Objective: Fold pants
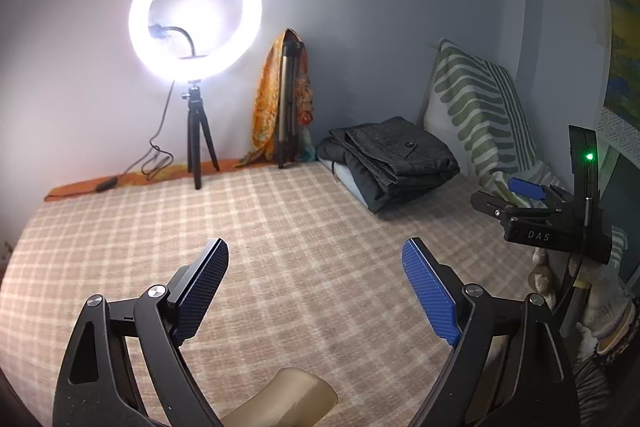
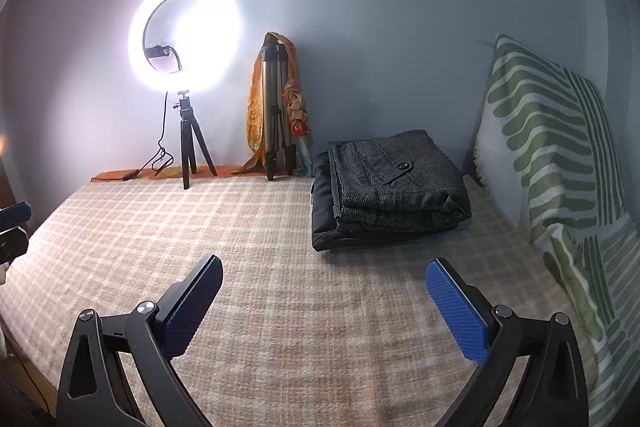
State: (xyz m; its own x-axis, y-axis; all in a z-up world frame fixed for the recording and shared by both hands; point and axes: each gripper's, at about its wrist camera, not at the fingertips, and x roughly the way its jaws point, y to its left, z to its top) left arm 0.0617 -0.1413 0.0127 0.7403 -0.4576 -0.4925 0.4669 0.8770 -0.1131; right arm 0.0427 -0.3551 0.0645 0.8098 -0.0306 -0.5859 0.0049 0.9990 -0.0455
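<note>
Dark grey pants (image 1: 392, 163) (image 2: 396, 183) lie folded on top of a small stack of dark garments at the far right of the bed, near the wall. My left gripper (image 1: 316, 251) hovers open over the checked bed cover (image 1: 280, 227), well short of the stack, with nothing between its blue pads. My right gripper (image 2: 325, 265) is also open and empty above the cover (image 2: 280, 247), the stack lying ahead and a little to its right. The right gripper (image 1: 508, 193) shows at the right edge of the left wrist view, held by a gloved hand (image 1: 600, 307).
A lit ring light on a small tripod (image 1: 196, 19) (image 2: 184, 35) stands at the back left, its cable trailing on the bed edge. A second tripod draped with an orange scarf (image 1: 284, 99) (image 2: 276, 107) leans on the wall. A green-striped pillow (image 1: 480, 115) (image 2: 552, 147) stands at the right.
</note>
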